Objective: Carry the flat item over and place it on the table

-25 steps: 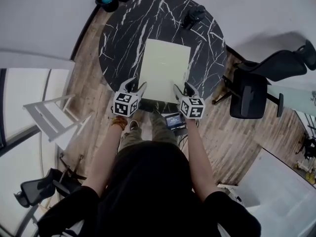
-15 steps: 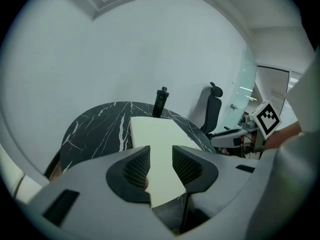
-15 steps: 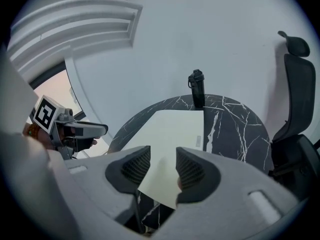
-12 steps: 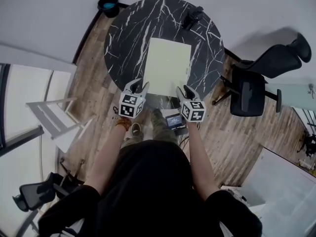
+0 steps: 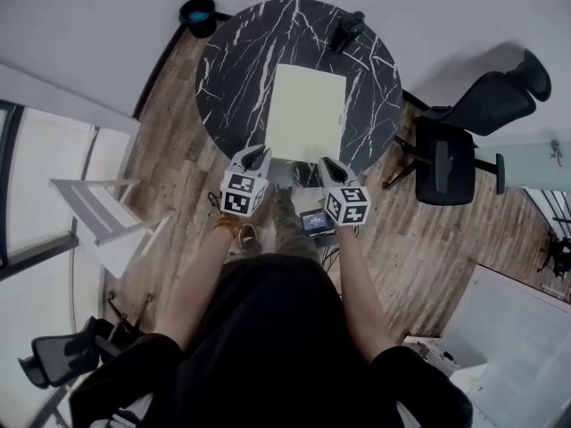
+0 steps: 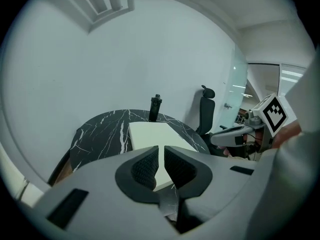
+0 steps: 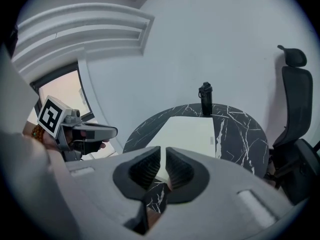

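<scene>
**Board is down, both tongs backing off**

I see the pale flat board (image 5: 307,112) lying flat on the round black marble table (image 5: 232,69), about at its middle, with the long edges running away from me. Its far edge stops short of the black bottle (image 5: 346,30) at the table's far rim.

A second ago both tongs stood at the board's near corners with the jaws spread wide. Now the left gripper (image 5: 257,152) and the right gripper (image 5: 328,163) hang at the table's near rim, clear of the board and closer to the body. Both pairs of jaws have just been closing. In each gripper view only a thin slit is left between the pads, and through it I see nothing but table and board beyond. Neither gripper holds anything.

The board sits in the same spot on the table as it did a second ago, so letting go does not seem to have shifted it.

I judge the placing done. What remains is only to draw the tongs away without clipping the table's near rim.
</scene>
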The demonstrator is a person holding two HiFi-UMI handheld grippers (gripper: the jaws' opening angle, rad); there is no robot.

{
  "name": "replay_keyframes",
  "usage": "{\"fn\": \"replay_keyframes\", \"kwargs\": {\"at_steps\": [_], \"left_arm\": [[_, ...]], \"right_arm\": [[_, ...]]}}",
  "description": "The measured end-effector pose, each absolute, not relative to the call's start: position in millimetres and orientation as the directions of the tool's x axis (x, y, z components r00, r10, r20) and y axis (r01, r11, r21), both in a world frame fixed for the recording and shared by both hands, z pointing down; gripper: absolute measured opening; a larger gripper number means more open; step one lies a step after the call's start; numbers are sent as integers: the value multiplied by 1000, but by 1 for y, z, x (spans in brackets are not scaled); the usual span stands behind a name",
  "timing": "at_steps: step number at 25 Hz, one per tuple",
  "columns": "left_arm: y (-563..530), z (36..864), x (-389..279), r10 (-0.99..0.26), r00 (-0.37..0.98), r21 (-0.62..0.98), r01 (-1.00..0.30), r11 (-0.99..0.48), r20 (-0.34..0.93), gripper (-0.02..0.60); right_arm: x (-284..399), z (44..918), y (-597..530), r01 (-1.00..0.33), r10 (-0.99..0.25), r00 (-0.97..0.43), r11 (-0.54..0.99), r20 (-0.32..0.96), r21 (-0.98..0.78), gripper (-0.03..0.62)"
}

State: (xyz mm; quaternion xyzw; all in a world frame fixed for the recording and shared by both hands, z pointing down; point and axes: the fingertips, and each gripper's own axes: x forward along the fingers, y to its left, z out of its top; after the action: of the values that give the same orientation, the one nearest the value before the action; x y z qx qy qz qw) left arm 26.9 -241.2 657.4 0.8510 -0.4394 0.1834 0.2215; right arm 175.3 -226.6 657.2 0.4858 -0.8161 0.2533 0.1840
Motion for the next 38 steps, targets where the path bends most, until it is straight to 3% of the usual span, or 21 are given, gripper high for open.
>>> {"fn": "replay_keyframes", "kwargs": {"at_steps": [14,23,38], "left_arm": [[-201,588,31,-719,595,132,-795,-592,359,15],[-179,487,29,-763,623,13,-776,-631,172,15],[-123,367,41,-756,650,-130,-759,-638,-81,15]], "right_arm": [[145,590,-175,-906,-806,-420,397,418,-146,6],[121,483,-160,-921,-902,-384,390,199,-9,2],[105,350,-97,-916,-919,-388,377,-64,138,2]]}}
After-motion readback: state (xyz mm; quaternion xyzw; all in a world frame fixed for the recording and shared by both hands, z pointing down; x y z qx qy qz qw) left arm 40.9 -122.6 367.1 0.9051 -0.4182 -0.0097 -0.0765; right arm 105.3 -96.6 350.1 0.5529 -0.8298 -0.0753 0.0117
